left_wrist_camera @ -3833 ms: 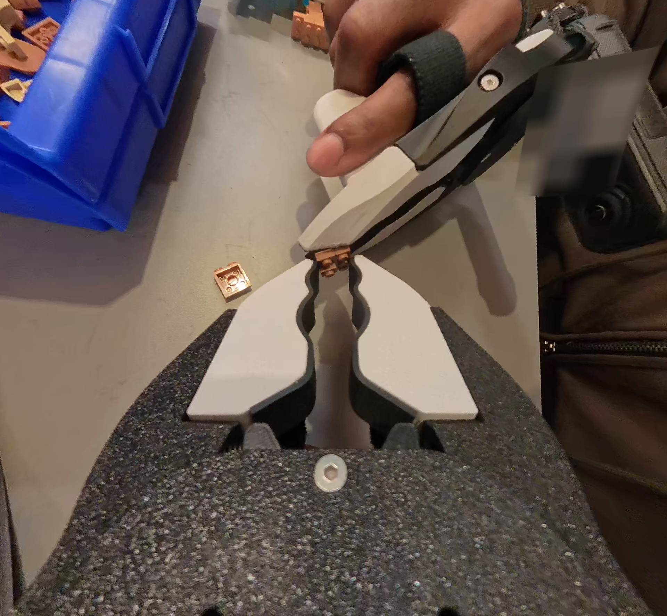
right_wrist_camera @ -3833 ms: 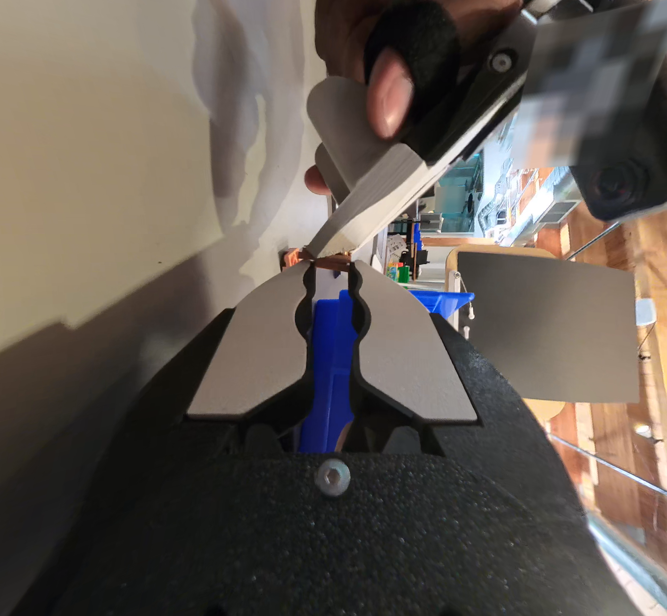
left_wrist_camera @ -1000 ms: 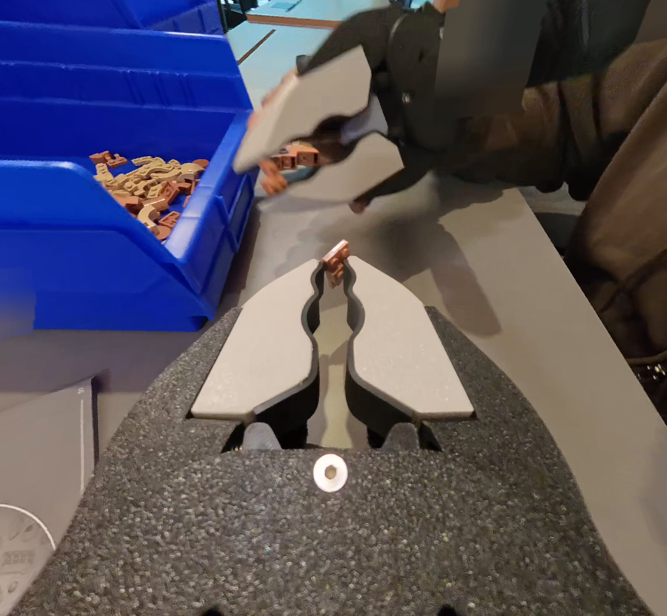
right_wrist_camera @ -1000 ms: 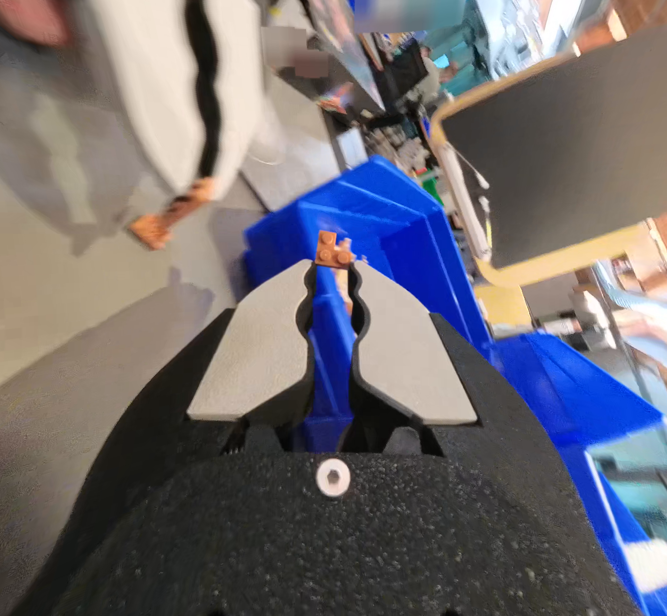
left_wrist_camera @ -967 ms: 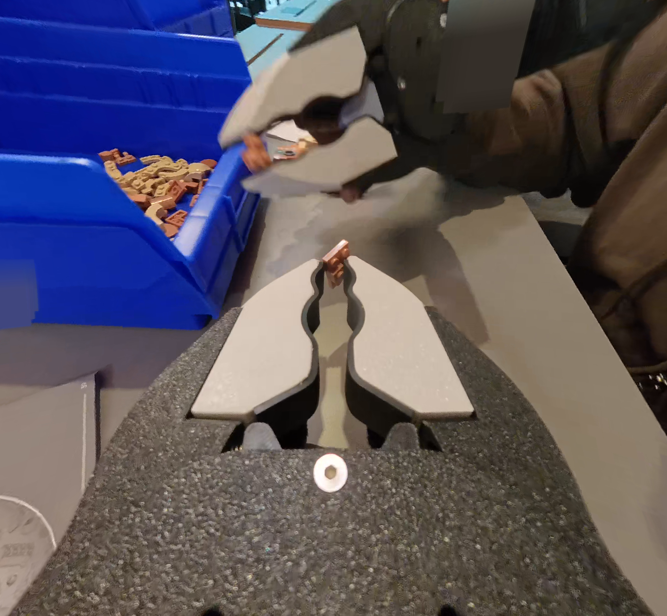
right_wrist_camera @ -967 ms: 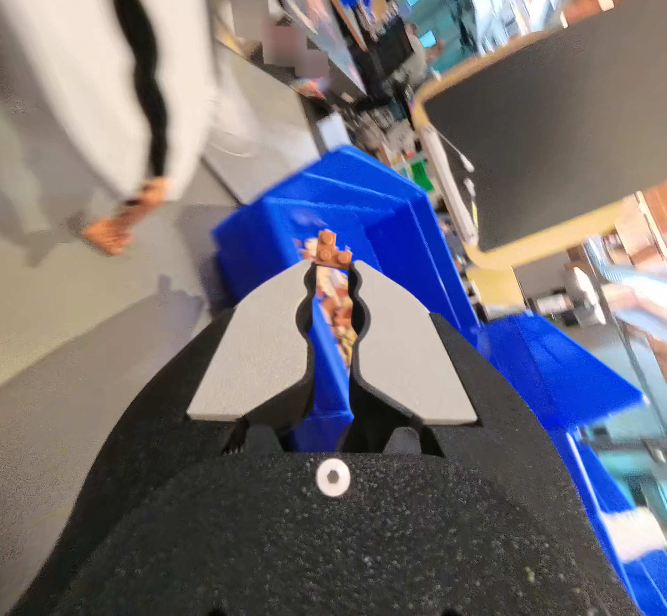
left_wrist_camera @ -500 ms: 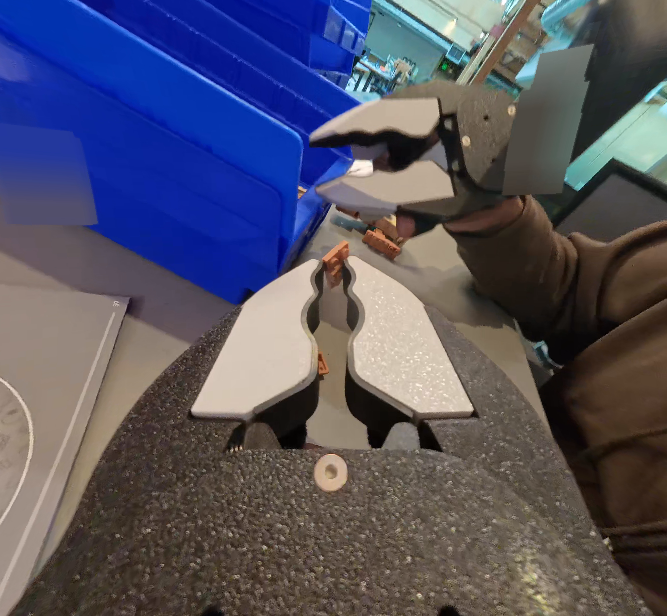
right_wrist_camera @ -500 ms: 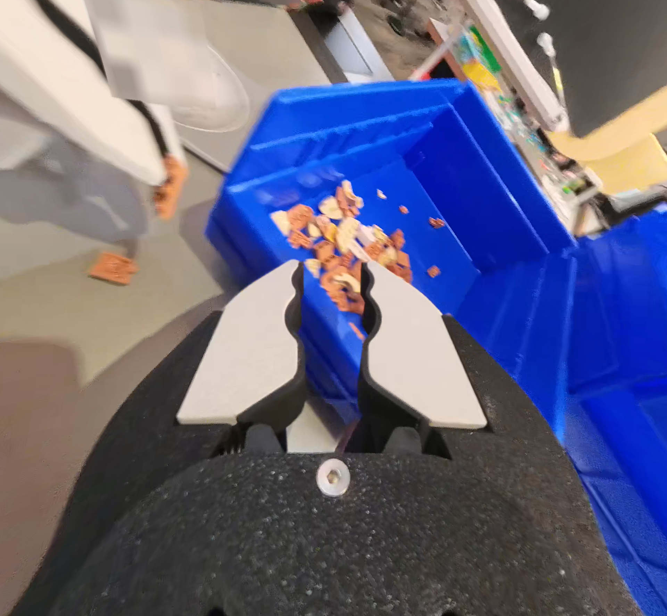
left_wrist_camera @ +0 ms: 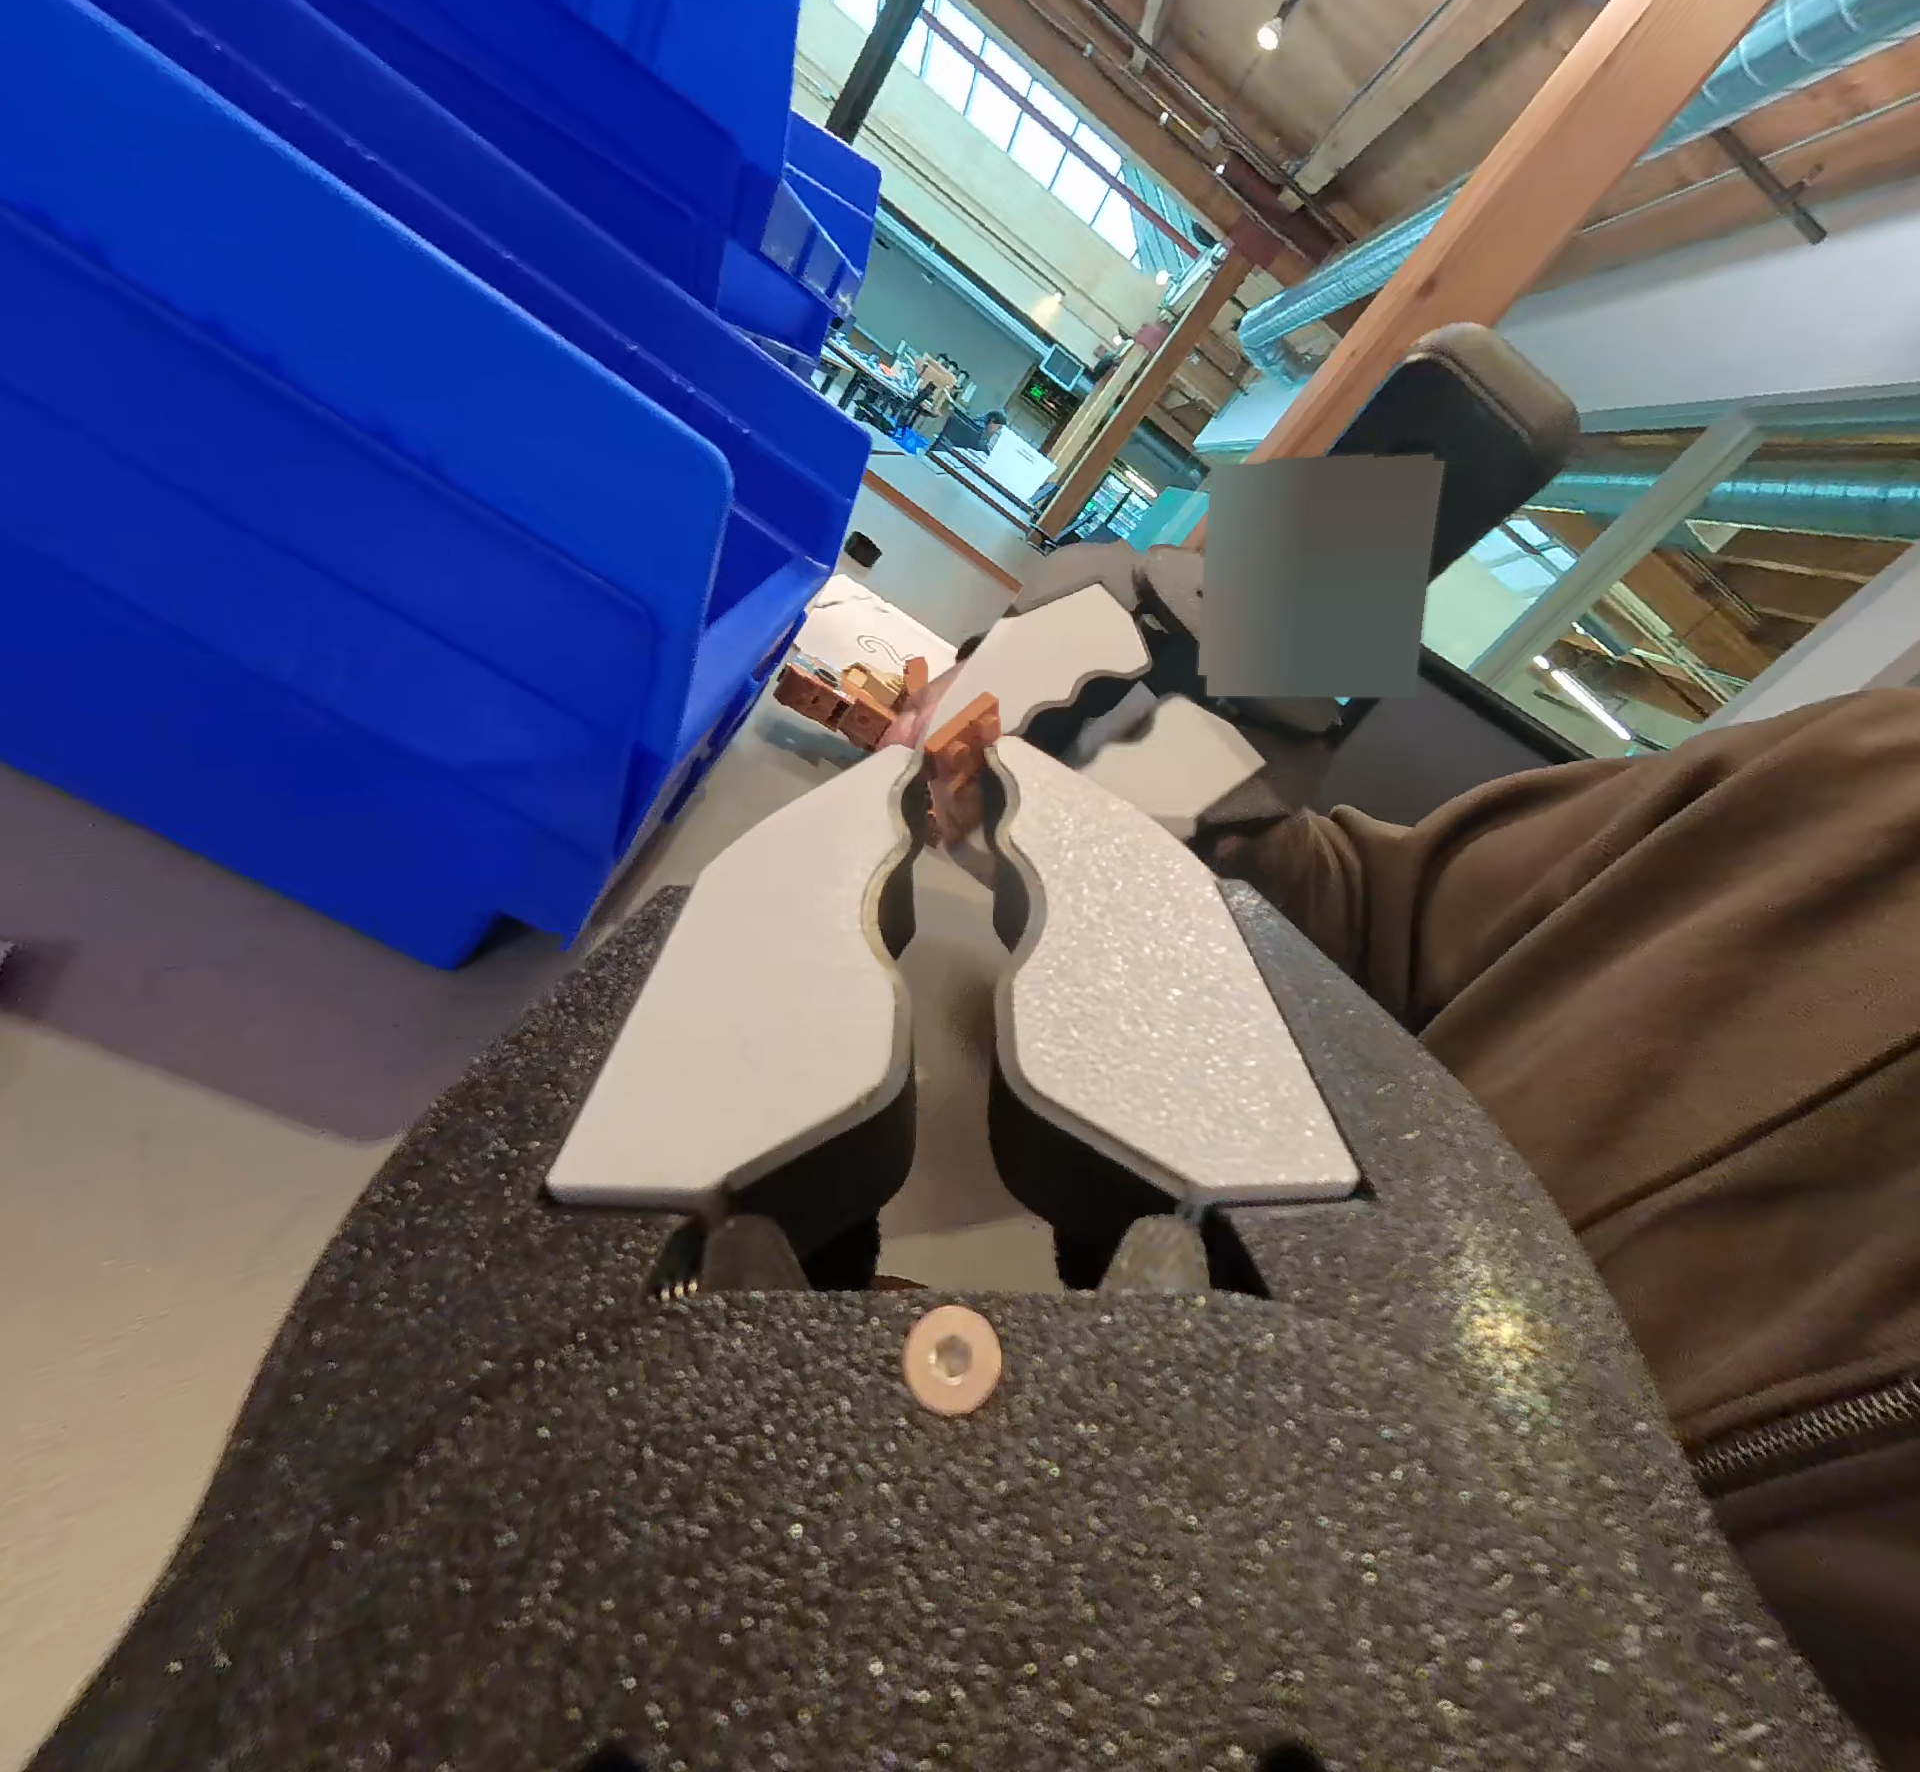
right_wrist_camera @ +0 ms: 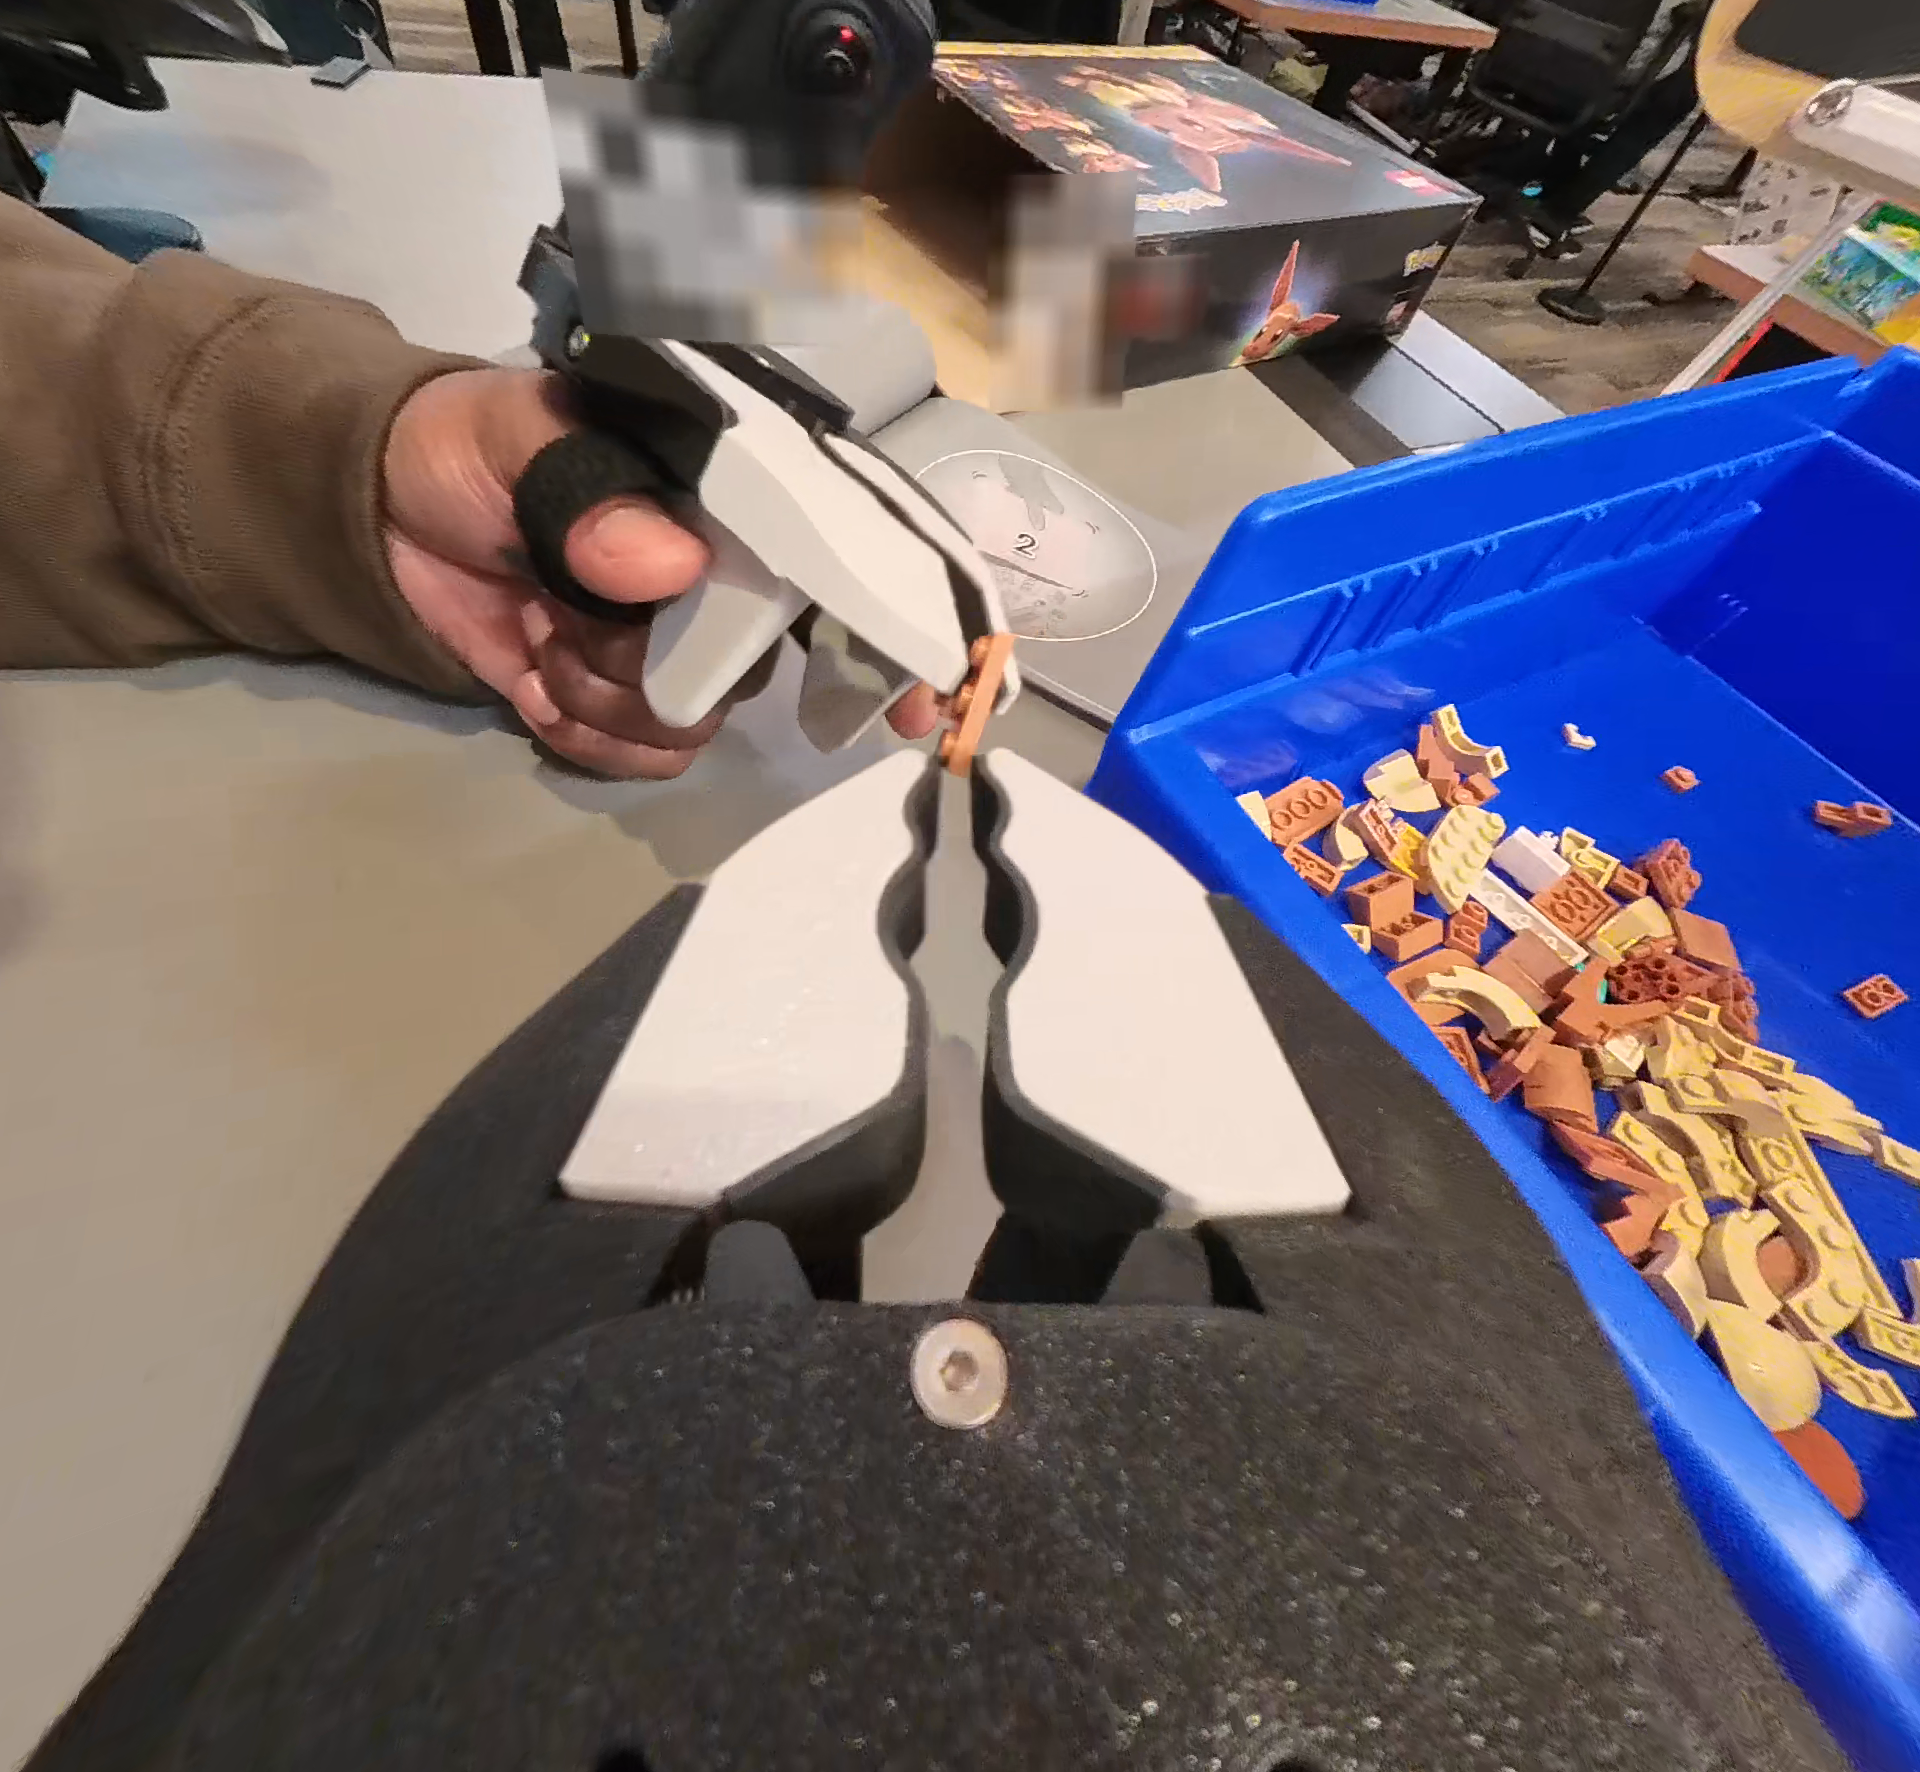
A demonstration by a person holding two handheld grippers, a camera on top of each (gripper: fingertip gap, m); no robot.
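Grey matte tabletop [right_wrist_camera: 260,891] runs under everything, with other desks and a dark printed cardboard box [right_wrist_camera: 1247,195] behind. Furthest left in my right wrist view is my brown knitted sleeve [right_wrist_camera: 156,434], then my left hand [right_wrist_camera: 499,579], its forefinger through a black fabric loop on the tool. My left gripper [right_wrist_camera: 977,683] has smooth pale grey fingers with wavy black-edged inner faces. They are closed on a small, thin, reddish-brown plastic building plate [right_wrist_camera: 977,704], seen edge-on with its round studs facing left. Both pads press its flat faces, and it is lifted off the table. Directly below it is my right gripper [right_wrist_camera: 954,772], the same grey wavy fingers set in a rough, speckled black foam body. Its jaws stand very narrow, and the plate's lower end dips just between the tips. I cannot tell whether those pads press on it or only flank it. Behind the plate lies a flat grey sheet printed with a round outline [right_wrist_camera: 1081,559]. To the right sits a glossy, ribbed blue plastic bin [right_wrist_camera: 1351,579], just beside my right tool. It holds a loose heap of tan, brown and cream bricks [right_wrist_camera: 1558,943], some curved, some square and studded. From my left wrist view, more smooth blue bins stacked together [left_wrist_camera: 364,475] fill the left side. A small built cluster of brown and tan bricks [left_wrist_camera: 847,694] rests on the table beyond the plate.
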